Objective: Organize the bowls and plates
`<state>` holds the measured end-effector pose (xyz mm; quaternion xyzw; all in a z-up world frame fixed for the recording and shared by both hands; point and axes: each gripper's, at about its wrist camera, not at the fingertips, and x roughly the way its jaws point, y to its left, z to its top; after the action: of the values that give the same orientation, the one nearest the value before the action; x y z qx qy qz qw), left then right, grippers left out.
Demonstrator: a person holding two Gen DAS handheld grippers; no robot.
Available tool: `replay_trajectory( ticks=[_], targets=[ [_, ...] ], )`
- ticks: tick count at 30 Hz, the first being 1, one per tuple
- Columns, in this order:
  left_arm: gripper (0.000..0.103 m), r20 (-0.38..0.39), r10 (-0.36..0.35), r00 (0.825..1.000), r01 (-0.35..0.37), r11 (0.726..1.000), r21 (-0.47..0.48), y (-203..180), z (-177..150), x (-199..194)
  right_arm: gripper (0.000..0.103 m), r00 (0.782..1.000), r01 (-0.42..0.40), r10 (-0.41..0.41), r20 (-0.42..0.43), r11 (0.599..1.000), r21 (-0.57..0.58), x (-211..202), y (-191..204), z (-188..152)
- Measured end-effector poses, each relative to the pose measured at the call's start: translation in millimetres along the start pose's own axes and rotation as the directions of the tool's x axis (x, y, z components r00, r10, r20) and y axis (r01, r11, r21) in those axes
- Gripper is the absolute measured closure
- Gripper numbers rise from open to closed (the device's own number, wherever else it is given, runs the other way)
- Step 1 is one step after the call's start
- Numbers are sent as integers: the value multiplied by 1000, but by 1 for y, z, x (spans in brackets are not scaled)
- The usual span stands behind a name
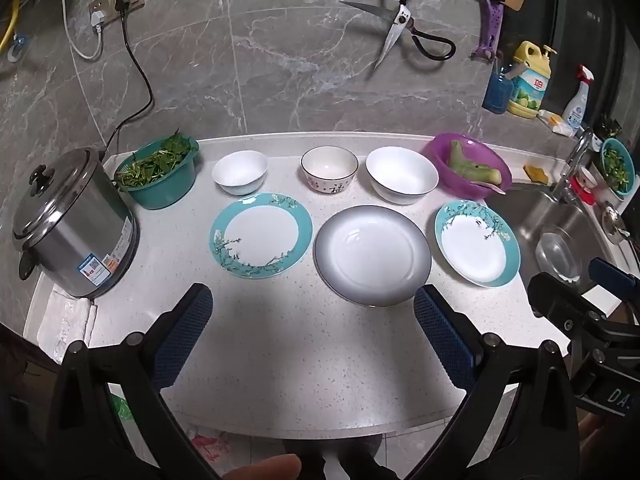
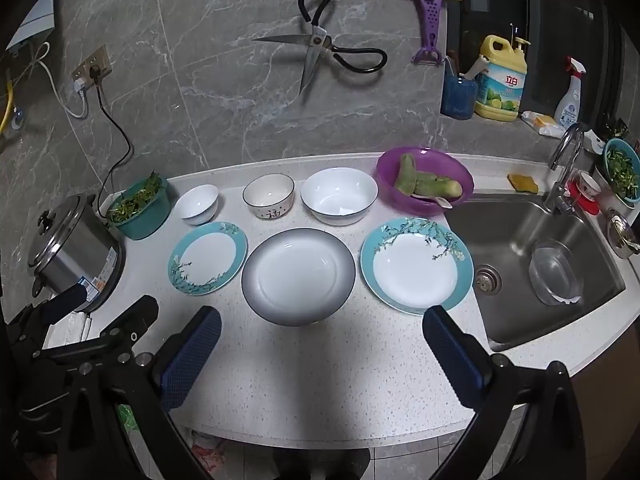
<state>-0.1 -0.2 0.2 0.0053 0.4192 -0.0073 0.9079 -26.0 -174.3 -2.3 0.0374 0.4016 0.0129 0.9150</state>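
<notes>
Left wrist view looks down at a speckled white surface (image 1: 280, 340) with a steel sink (image 2: 560, 264) on its right. A silver pot (image 1: 76, 224) stands at the left edge, and just beside it is a green basket of leaves (image 1: 160, 172). A purple basin (image 1: 468, 168) with green vegetable pieces sits at the back, near the sink.

Three plates lie in a front row. The gray-rimmed plate (image 1: 372, 256) is in the middle. The left teal plate (image 1: 260, 236) and the right teal plate (image 1: 476, 248) lie on either side, close but apart.

Three bowls stand in a row behind them: the big white bowl (image 1: 402, 176) on the right, the bowl with writing (image 1: 329, 170) in the middle, and the small white bowl (image 1: 240, 172) on the left.

The left claw (image 1: 312, 320) is wide open and holds nothing. The right claw (image 2: 320, 340) is wide open too, above the bare front of the surface.
</notes>
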Motion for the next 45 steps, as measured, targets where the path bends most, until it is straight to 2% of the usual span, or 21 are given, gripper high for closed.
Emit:
replay_trajectory(
  ticks=[22, 45],
  targets=[
    [1, 1, 4, 1000, -4, 1000, -1, 10, 0, -7, 0, 1000, -2, 2, -3, 1000, 2, 2, -2, 0],
    [1, -10, 9, 1000, -9, 1000, -8, 1, 0, 5, 0, 1000, -3, 3, -9, 1000, 3, 7, 1, 3]
  ],
)
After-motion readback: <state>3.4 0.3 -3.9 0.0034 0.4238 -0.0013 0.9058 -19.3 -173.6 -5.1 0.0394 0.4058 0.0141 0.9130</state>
